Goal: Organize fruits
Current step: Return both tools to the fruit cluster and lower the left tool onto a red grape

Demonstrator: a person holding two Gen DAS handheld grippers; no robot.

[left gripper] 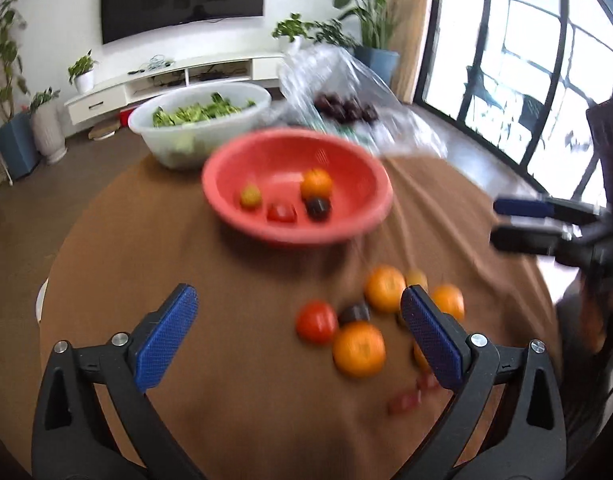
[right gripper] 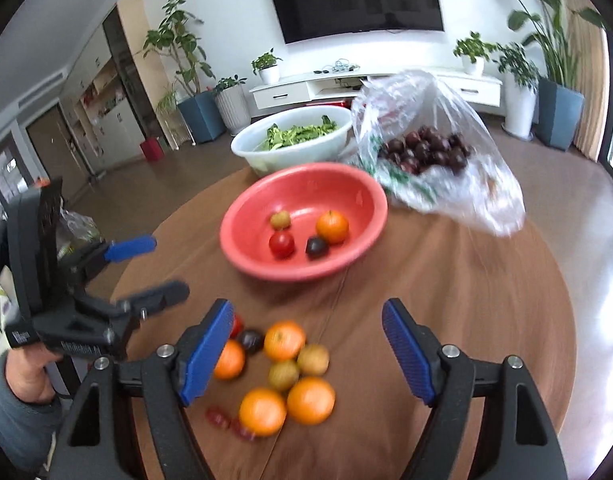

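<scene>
While both sets of fingers are standing wide and empty, the left gripper (left gripper: 298,334) should be settling squarely over one orange (left gripper: 358,349) of the loose fruits on the desk (left gripper: 226,360), at 6 o'clock from the red bowl (left gripper: 298,232). The right wrist view is showing the right gripper (right gripper: 306,352) and the person's hand (right gripper: 30,376) at 8 o'clock, which the left view is missing.

Side of black plastic left gripper (right gripper: 156,268) body: pale embossed lettering, too blurred to read.
End face of the same gripper body: a small pale mark, illegible.
Clear plastic bag (right gripper: 438,140) of dark fruit: green printed pattern, no letters can be made out.
Elsewhere: no readable text.
</scene>
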